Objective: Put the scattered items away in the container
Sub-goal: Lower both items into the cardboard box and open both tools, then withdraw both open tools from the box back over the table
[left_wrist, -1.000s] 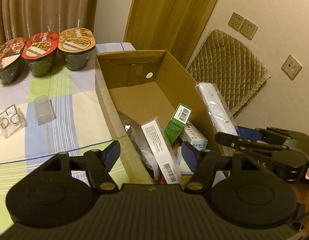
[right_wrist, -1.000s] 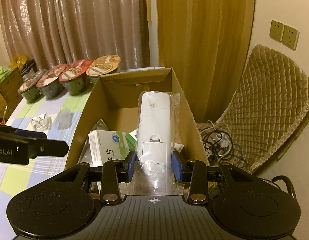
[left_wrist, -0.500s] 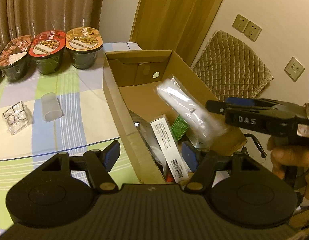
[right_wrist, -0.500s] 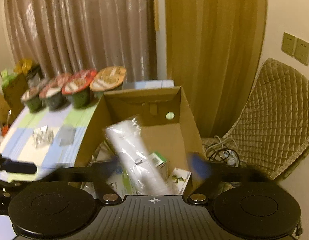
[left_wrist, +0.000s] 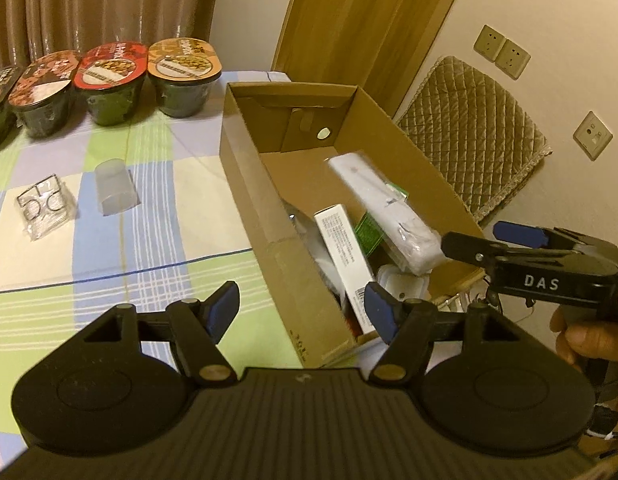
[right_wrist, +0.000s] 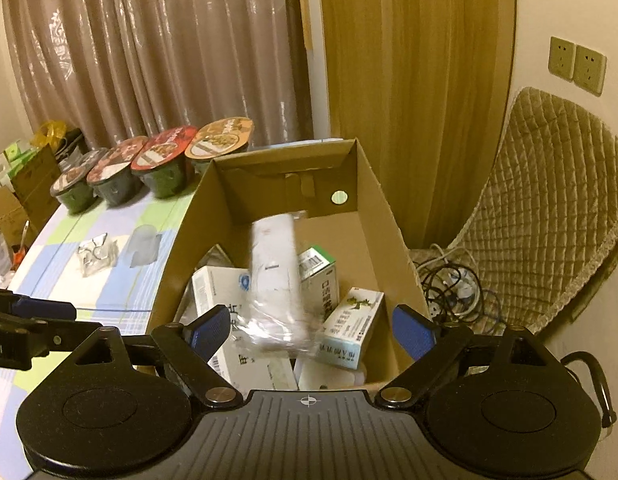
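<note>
The cardboard box (left_wrist: 245,168) on the counter (left_wrist: 161,240) already holds most of the load: a white bagged item (right_wrist: 275,280) lies on top of several small cartons (right_wrist: 349,328), slightly blurred in the right wrist view, so whether it has fully settled cannot be told. The right claw (right_wrist: 313,330) is spread wide and empty above the near end of the box. The left claw (left_wrist: 303,308) is also wide and holds nothing, hovering over the box's near corner. Two items are left out on the counter, well apart from the box: a clear packet (left_wrist: 45,208) and a small translucent cup (left_wrist: 115,192) beside it. Whether the row of noodle bowls (left_wrist: 113,80) at the back counts as clutter is unclear. By this judgement the task is mostly done, with those two pieces to fetch
</note>
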